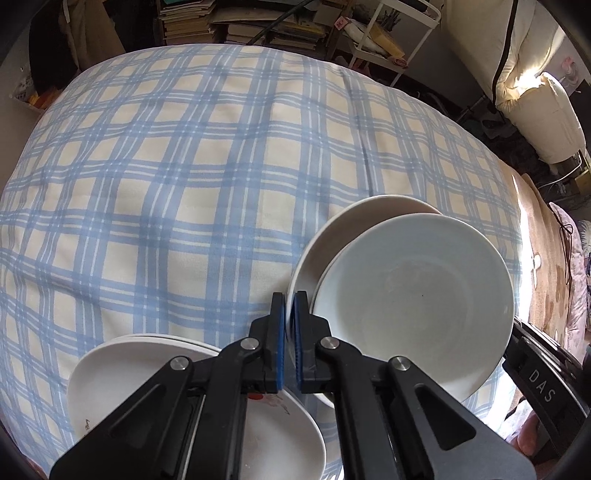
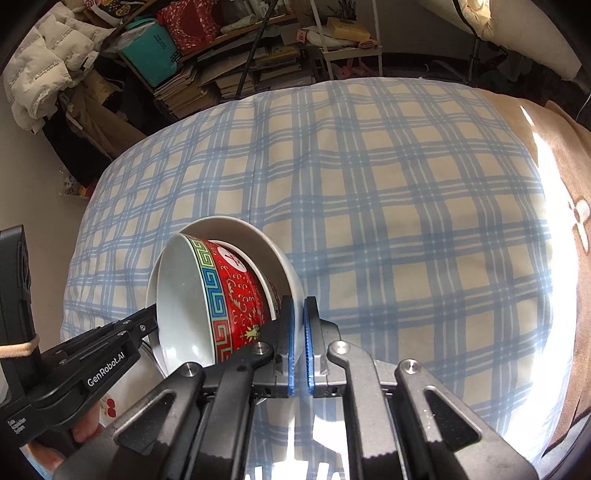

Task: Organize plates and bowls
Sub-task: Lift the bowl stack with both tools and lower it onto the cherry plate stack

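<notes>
Black gripper (image 1: 290,325), blue-padded jaws

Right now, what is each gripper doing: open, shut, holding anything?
Left gripper: shut on the rim of the outer white bowl.
Right gripper: shut on the rim of the same bowl, the red bowl nested inside.

A soft surface is being covered by a blue-and-cream checked cloth (image 1: 192,177), with a tan patterned blanket (image 2: 554,155) lying beside it at the sunlit edge. Behind, stacks of worn books (image 1: 192,22) are being kept on dark shelves, near a white metal-frame rack (image 2: 347,48) and a puffy white quilted jacket (image 2: 48,55).
</notes>
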A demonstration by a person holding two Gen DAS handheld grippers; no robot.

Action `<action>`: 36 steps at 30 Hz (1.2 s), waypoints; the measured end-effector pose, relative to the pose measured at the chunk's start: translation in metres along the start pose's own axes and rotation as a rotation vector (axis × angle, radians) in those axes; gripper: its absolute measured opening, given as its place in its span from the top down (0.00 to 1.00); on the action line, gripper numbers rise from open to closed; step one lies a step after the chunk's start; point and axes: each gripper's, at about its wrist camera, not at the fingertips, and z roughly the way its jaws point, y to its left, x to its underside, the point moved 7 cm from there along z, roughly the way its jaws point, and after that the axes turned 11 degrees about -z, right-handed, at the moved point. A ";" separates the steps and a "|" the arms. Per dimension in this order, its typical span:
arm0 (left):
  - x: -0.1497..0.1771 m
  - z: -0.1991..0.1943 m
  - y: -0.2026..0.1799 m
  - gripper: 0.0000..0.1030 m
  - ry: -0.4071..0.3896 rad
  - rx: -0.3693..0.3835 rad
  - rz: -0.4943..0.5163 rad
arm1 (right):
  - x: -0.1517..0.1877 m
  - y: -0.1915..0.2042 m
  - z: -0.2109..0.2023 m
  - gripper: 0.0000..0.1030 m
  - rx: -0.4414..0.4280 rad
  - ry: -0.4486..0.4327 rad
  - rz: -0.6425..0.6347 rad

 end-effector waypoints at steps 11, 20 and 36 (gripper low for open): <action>-0.001 -0.015 -0.002 0.98 -0.041 -0.032 0.039 | 0.004 0.001 -0.004 0.92 -0.026 0.001 0.030; 0.001 -0.033 0.000 0.98 -0.051 -0.021 0.033 | 0.003 0.009 -0.020 0.92 -0.023 -0.035 0.017; 0.014 -0.085 0.027 0.97 -0.063 -0.068 -0.015 | 0.018 0.044 -0.054 0.92 -0.099 -0.080 -0.023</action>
